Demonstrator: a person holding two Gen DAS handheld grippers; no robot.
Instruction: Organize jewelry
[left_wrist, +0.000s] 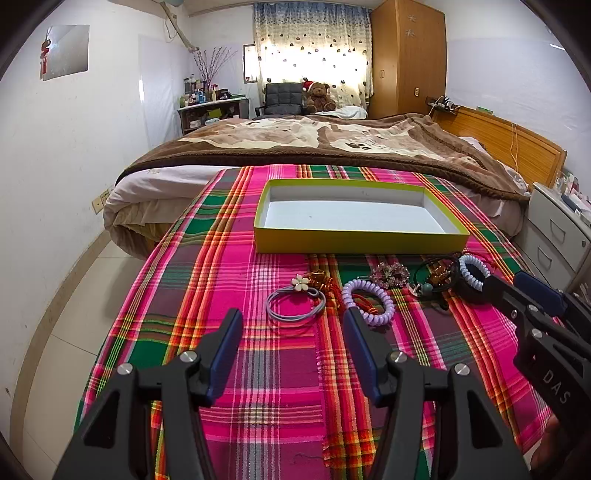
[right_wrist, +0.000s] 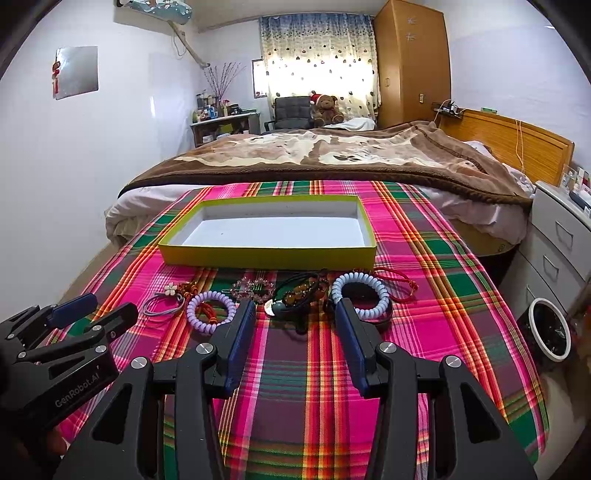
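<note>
Here, from the left wrist, the left gripper (left_wrist: 291, 325) hangs low over the plaid table (left_wrist: 229, 280) with its jaws wide open, holding nothing. A grey hair tie (left_wrist: 295, 304) with a white flower and a purple coil band (left_wrist: 367, 301) lie just ahead, before the empty yellow box (left_wrist: 360, 242). From the right wrist, the right gripper (right_wrist: 295, 314) is also spread open, near a pale blue coil band (right_wrist: 360, 297) and dark beads (right_wrist: 299, 291).

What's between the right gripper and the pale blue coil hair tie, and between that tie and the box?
Nothing visible. The right gripper is open just short of the blue coil tie, which lies by its right finger. Only bare cloth separates the tie from the empty box behind it.
</note>
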